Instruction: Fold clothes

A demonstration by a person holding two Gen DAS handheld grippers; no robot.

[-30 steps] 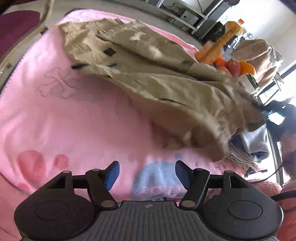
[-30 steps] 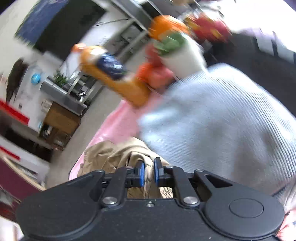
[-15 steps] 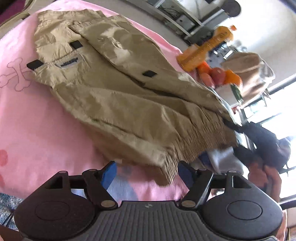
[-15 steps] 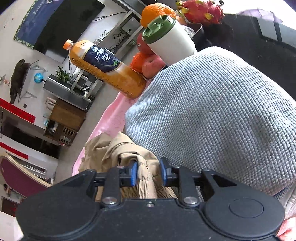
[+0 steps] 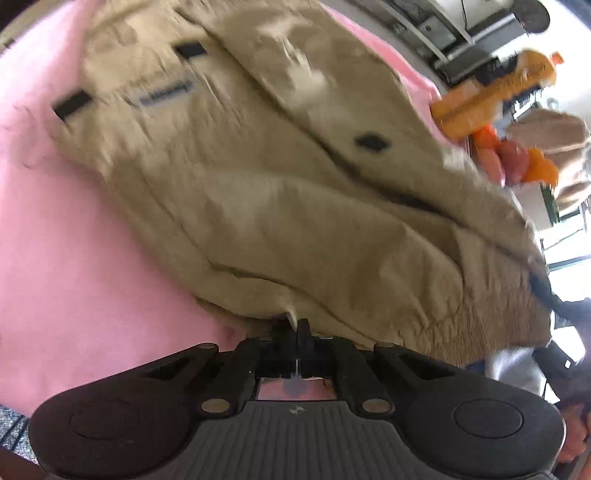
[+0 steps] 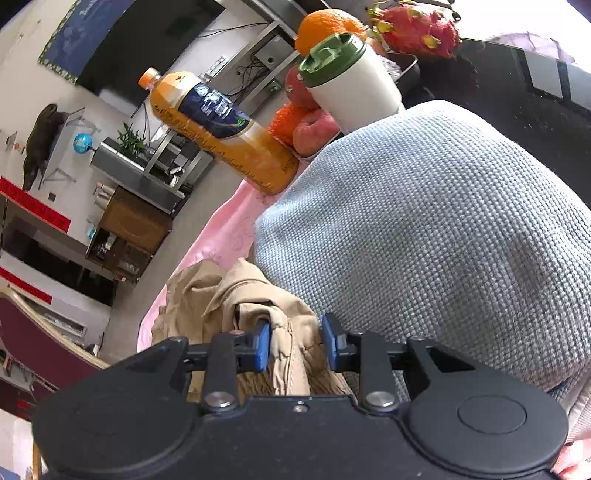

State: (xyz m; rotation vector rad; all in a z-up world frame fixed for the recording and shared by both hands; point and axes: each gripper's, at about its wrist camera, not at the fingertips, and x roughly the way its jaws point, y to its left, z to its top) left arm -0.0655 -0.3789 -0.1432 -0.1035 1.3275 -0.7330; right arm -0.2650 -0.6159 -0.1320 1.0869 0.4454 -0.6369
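A lived-in room that mixes home and office is suggested. A surface is covered by a pink blanket (image 5: pixel 74 258), on which a khaki jacket (image 5: pixel 258 192) and a grey-blue knitted sweater (image 6: pixel 424 240) are laid. Household items are seen beside them: an orange juice bottle (image 6: pixel 218 129), a green-lidded tumbler (image 6: pixel 351 81), an orange (image 6: pixel 325 26), a dragon fruit (image 6: pixel 413 26). Behind, a wooden cabinet (image 6: pixel 129 229), metal shelving (image 6: pixel 155 162), a potted plant (image 6: pixel 131 138) and a small globe (image 6: pixel 81 143) are visible.

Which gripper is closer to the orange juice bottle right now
Right. The right gripper sits beside the blue knit sweater, with the juice bottle just past it. The left gripper is across the whole khaki jacket from it.
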